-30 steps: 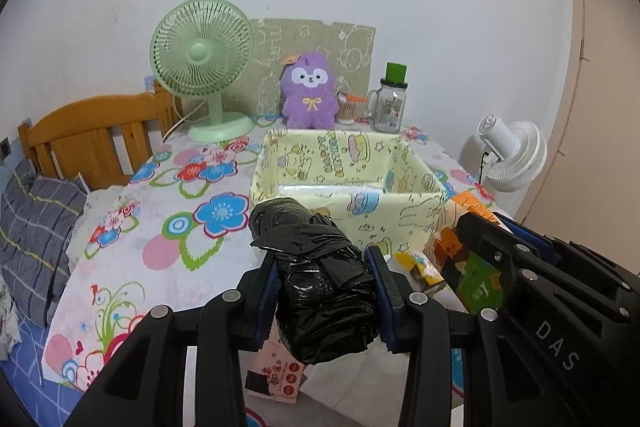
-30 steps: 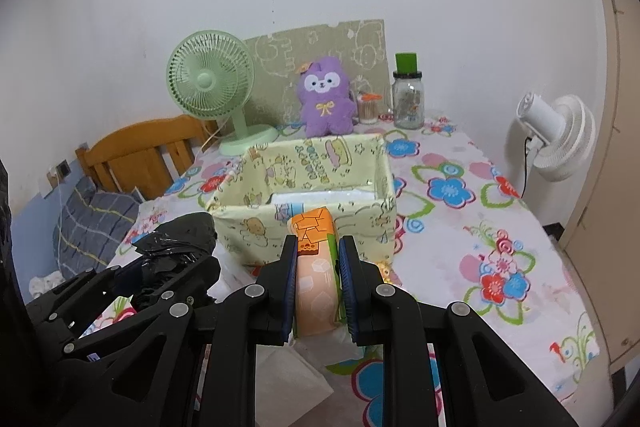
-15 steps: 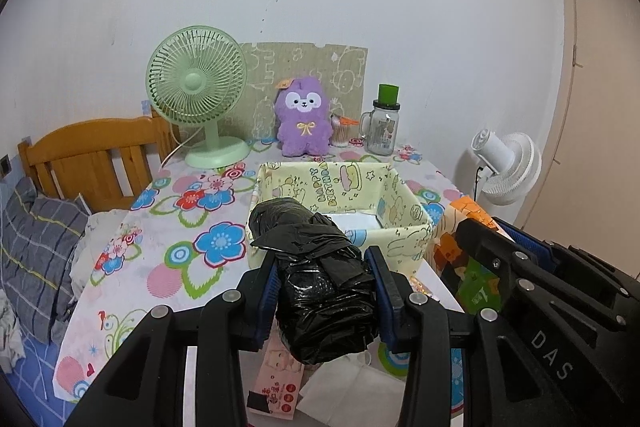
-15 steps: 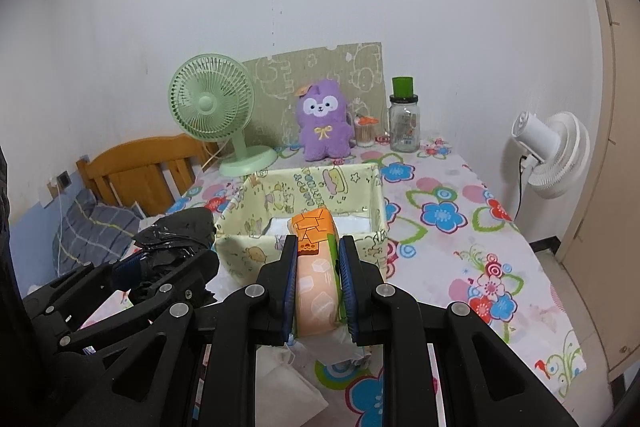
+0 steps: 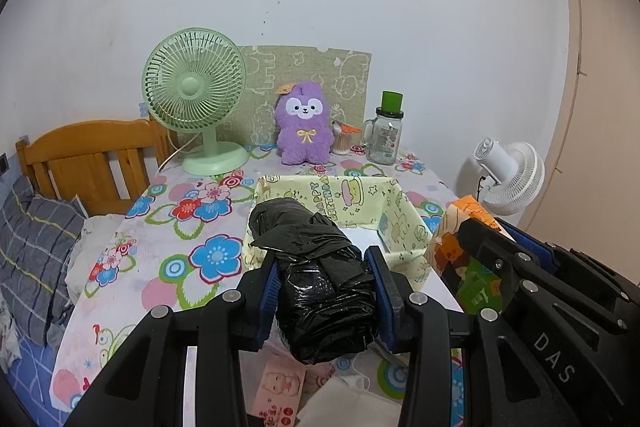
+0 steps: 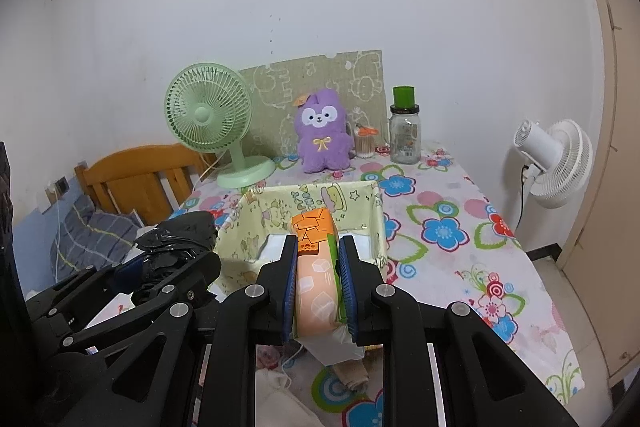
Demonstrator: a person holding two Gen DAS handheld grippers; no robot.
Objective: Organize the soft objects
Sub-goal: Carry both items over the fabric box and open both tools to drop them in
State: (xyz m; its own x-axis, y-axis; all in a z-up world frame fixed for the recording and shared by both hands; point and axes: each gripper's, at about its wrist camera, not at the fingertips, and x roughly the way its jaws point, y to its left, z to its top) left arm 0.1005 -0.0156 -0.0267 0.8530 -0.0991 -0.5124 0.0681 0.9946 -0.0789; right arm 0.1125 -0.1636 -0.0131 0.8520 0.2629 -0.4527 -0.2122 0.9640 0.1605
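Note:
My left gripper (image 5: 325, 259) is shut on a crumpled black plastic bag (image 5: 320, 275), held above the table just short of the yellow cartoon-print box (image 5: 396, 199). My right gripper (image 6: 318, 247) is shut on an orange and green soft packet (image 6: 316, 267), also held above the near side of the box (image 6: 376, 215). In the left wrist view the right gripper (image 5: 472, 247) and its packet (image 5: 460, 223) sit to the right. In the right wrist view the left gripper (image 6: 176, 267) and the black bag (image 6: 176, 235) sit to the left. White items lie in the box.
On the floral tablecloth (image 5: 192, 227) stand a green desk fan (image 5: 196, 99), a purple plush (image 5: 304, 123) and a glass jar with a green lid (image 5: 386, 135) at the back. A white fan (image 6: 556, 159) stands right of the table. Paper items (image 5: 280, 387) lie below the grippers.
Both grippers have risen and drawn back from the box with their loads still held; the box now looks farther and lower in both views.

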